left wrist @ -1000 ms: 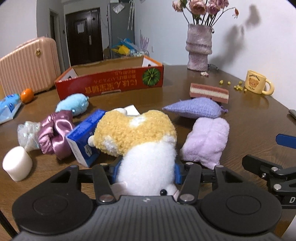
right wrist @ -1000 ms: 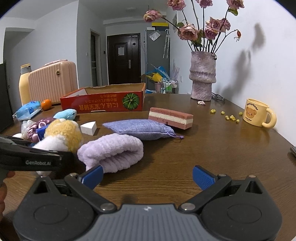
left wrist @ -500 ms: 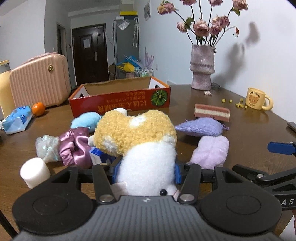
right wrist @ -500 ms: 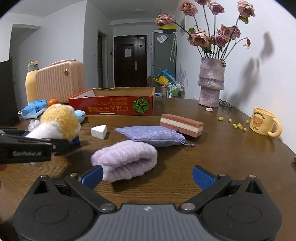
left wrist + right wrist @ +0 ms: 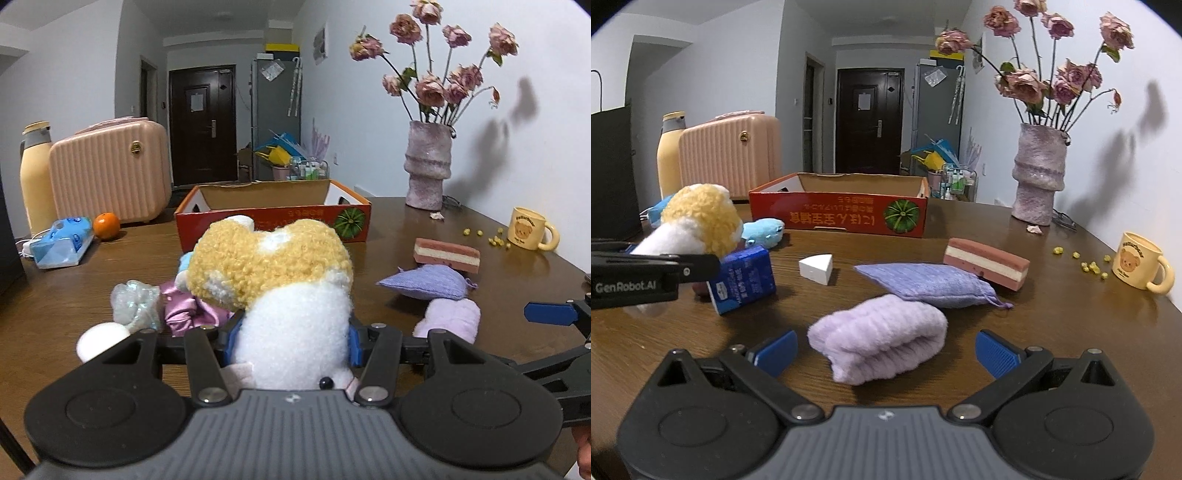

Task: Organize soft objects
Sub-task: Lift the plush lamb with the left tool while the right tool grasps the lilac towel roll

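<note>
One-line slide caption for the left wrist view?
Left gripper clamps a yellow-and-white plush toy before the red cardboard box.

plush toy [image 5: 280,280] lifted higher off table, blue carton [image 5: 744,278] now uncovered

Both cams sit right behind their own gripper, looking forward and a bit down across the brown wooden surface [image 5: 1071,332] toward the far dark door. The left wrist view has the yellow-and-white plush toy [image 5: 280,280] filling its middle, super close, with the right gripper [image 5: 554,325] poking in at the right edge. The right wrist view sits to its right, low over the fluffy lilac folded cloth [image 5: 879,339], and catches the left gripper [image 5: 650,273] side-on at its left edge. Both share the red cardboard box [image 5: 273,218], the purple textured vase [image 5: 1038,177], the yellow bear mug [image 5: 1141,262] and the pink ribbed suitcase [image 5: 107,173].
</note>
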Demonstrator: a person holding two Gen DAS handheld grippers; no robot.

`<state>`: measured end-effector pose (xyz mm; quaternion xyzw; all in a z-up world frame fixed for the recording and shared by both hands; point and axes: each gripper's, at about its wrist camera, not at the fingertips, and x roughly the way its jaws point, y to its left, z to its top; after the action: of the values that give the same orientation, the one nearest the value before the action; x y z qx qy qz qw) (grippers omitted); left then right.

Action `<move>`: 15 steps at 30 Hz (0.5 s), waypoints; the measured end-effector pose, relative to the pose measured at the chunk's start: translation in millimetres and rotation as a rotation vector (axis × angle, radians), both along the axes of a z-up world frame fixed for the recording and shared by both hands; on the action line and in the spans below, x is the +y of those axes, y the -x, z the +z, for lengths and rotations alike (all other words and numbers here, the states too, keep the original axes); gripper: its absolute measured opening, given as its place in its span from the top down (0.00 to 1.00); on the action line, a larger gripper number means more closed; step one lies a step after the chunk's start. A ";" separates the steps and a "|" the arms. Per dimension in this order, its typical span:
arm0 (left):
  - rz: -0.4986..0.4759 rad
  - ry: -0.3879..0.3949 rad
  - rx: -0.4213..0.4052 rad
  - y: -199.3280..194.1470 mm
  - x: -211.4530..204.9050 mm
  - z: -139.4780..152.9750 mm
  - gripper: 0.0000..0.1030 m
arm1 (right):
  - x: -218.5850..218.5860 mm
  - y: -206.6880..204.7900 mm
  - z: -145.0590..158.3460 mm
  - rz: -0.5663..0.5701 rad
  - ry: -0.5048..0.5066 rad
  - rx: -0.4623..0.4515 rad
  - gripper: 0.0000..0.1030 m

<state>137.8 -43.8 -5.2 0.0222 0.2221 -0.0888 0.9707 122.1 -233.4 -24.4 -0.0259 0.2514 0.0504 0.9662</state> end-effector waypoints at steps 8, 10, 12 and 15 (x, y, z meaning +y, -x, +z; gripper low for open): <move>0.030 0.021 -0.003 0.6 17.1 -0.5 0.49 | 14.0 -23.6 -1.6 -0.002 0.024 0.022 0.00; 0.034 0.021 -0.005 0.4 19.6 -0.9 0.49 | 16.0 -31.6 -4.5 -0.008 0.037 0.032 0.00; 0.037 0.024 -0.007 0.2 21.9 -1.0 0.49 | 17.1 -40.0 -8.1 -0.017 0.045 0.047 0.00; 0.042 0.028 -0.006 -0.1 25.4 -1.8 0.49 | 17.7 -51.6 -14.4 -0.025 0.053 0.069 0.00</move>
<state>137.9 -18.4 -7.0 0.0041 0.2182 -0.0713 0.9733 173.7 -215.6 -38.7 -0.0465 0.2859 0.0327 0.9566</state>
